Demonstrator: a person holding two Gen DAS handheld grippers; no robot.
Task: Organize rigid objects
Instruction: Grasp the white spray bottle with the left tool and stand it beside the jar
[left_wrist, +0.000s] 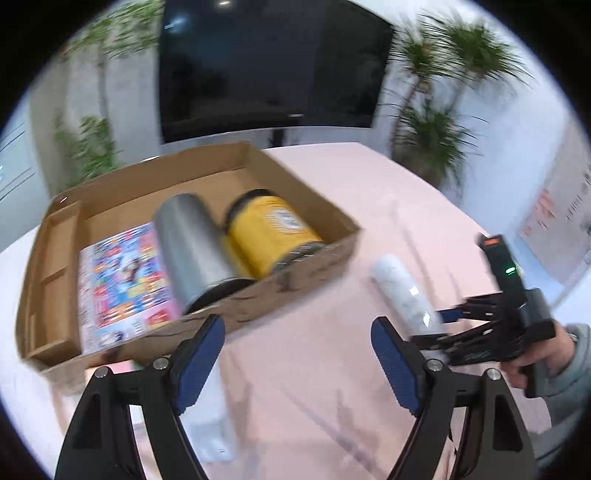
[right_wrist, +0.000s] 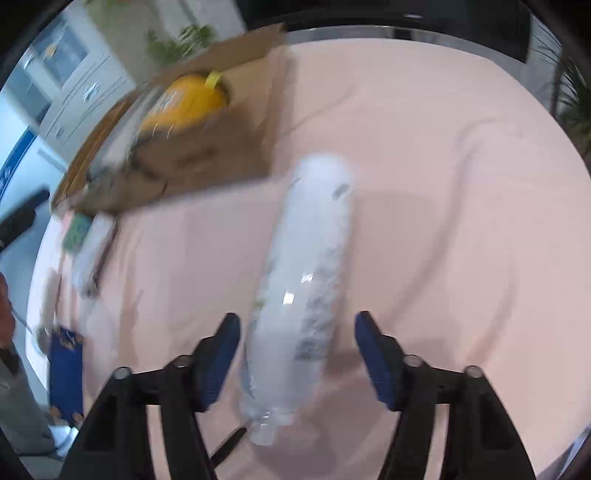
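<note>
No legible text, labels blurred throughout

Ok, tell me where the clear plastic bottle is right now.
The clear plastic bottle lies on its side on the pink tablecloth, right of the cardboard box, between the right claw's open fingers, not yet gripped.

Blurred bottle (right_wrist: 306, 288) between seemingly unclamped jaws.

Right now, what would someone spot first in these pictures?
Probably the bright yellow jar, lying on its side in the cardboard box beside a silver can and a colourful magazine. Next, the clear plastic bottle lying on the pink tablecloth, between the right gripper's open fingers.
</note>
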